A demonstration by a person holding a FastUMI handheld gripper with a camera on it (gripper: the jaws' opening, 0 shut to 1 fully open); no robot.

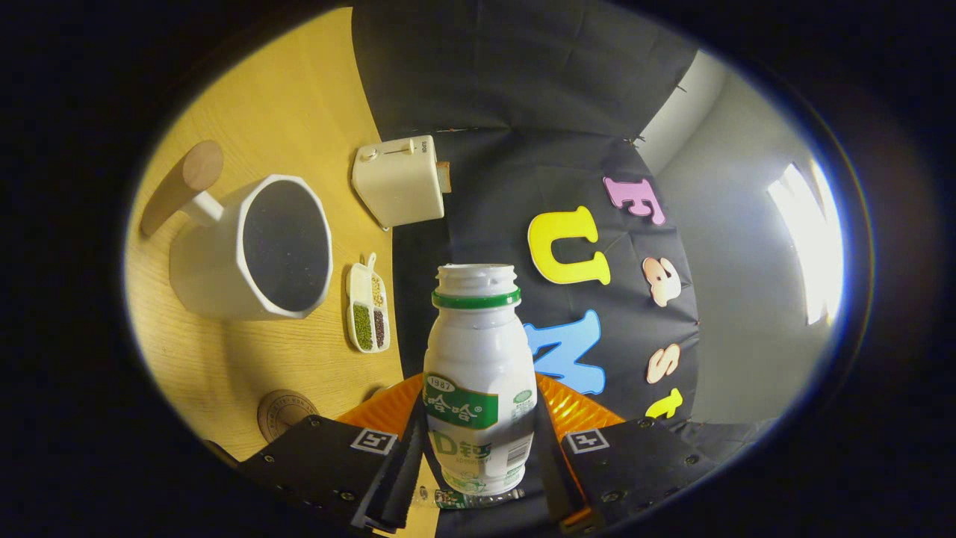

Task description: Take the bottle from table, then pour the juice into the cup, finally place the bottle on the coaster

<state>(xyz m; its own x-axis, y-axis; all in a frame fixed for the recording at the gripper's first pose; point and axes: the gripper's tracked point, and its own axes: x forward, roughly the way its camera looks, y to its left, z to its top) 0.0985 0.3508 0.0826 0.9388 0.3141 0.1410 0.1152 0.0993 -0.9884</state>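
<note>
Gripper view, tilted: worktop [299, 97] running up one side, booth cloth wall on the other. Fingers [478, 456] clamped on the bottle [478, 373], one pad pressed to each flank of its lower body, label facing the camera. Bottle white with a green neck ring, mouth open, no cap on it, pointing away from the fingers toward the cloth wall. Lifted clear of the worktop; base sunk between the fingers near their roots.

Beyond the fingers and to the side of the bottle: cup [254, 250], white, wide angular rim, dark inside, resting on the worktop with its wooden handle [181, 185] sticking out on the far side from the bottle. Bottle mouth well apart from the cup rim, open air between them. Small divided dish [367, 308] with green and dark grains just beside the cup, lying between cup and bottle neck, close to the worktop edge where wood meets cloth. White toaster [397, 181] farther off, sitting right at that same edge, apart from cup and dish.

Coaster [286, 413], round and brown, flat on the worktop just ahead of one finger, partly hidden by it, near the cup's base but not touching. Bare wood between coaster and cup. Orange ribbed part of the gripper behind the bottle's body.
</note>
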